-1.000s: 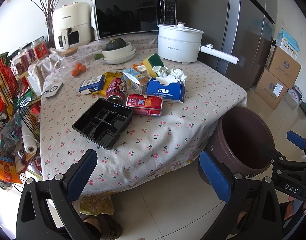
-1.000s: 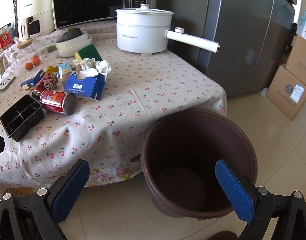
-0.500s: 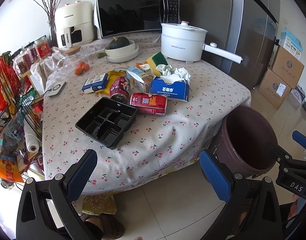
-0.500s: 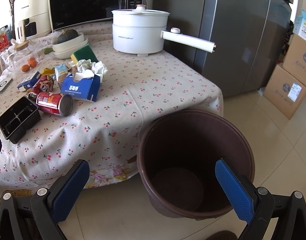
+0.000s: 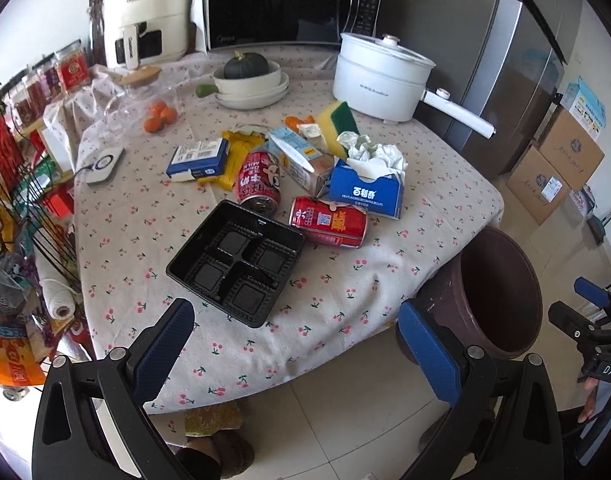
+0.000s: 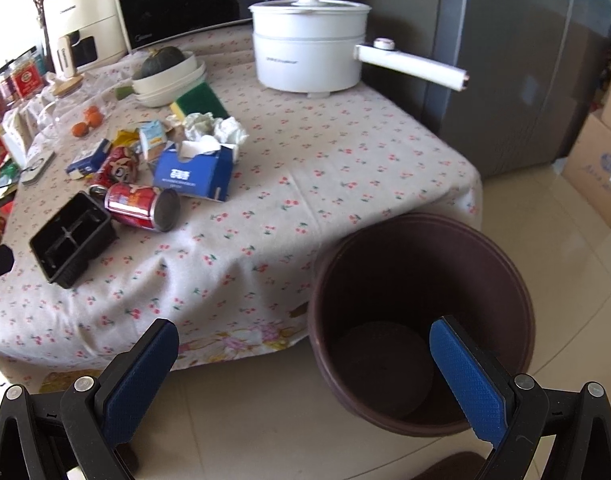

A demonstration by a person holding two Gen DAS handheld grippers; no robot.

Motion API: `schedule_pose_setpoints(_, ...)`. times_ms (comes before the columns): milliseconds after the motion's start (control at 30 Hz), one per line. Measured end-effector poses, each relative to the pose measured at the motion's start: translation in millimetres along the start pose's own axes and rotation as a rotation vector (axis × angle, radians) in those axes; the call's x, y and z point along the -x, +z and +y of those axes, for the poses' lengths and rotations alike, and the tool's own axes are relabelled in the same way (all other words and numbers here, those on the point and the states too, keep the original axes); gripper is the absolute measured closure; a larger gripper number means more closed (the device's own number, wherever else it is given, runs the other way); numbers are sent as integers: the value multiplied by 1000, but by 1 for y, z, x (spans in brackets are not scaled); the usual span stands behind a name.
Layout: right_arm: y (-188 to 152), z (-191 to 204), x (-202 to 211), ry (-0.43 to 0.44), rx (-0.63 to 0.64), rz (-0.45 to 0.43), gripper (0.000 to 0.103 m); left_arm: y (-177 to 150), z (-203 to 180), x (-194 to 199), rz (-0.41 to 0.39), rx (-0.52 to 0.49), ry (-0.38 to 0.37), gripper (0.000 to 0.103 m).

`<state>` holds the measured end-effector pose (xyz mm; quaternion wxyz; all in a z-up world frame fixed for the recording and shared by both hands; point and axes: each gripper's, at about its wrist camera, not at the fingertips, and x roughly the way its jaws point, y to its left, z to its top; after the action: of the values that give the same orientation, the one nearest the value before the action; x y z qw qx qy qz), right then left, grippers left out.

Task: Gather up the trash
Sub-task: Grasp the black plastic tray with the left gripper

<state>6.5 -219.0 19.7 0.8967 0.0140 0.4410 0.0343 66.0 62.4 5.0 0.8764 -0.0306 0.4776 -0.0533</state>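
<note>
Black plastic tray (image 5: 237,262) lies near the bench (image 5: 153,216) edge in the left wrist view, two red cans (image 5: 328,222) and a blue tissue box (image 5: 365,194) just behind it; the left tongs (image 5: 297,344) hang released, holding nothing. From the right wrist view, the brown bin (image 6: 419,320) stands on the floor beside the bench, under the spread, unloaded right tongs (image 6: 305,368).

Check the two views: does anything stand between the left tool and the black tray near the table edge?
Nothing visible does. The black tray lies just beyond the open left tool, with only bare tablecloth between; the cans lie behind it.
</note>
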Motion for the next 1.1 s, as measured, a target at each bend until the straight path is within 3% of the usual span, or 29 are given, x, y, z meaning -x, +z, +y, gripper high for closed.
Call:
schedule_pose_setpoints(200,38,4,-19,57,18,70,0,19,23,-47,102,10,-48,0)
schedule_pose_setpoints(333,47,2,-44,64,15,91,0,21,25,-84,152,-50,-21,1)
schedule_pose_setpoints(533,45,-7,-84,164,-72,239,0,23,30,-127,246,-93,28,7)
schedule_pose_setpoints(700,55,-4,-83,105,-27,204,0,22,28,-143,289,-121,44,19)
schedule_pose_setpoints(767,57,-3,-87,82,-2,206,0,21,26,-147,302,-132,48,32)
schedule_pose_setpoints(867,57,1,-93,52,35,215,0,20,25,-147,298,-142,66,40)
schedule_pose_setpoints(1100,60,20,-98,-1,115,196,0,20,38,-126,234,-66,66,43)
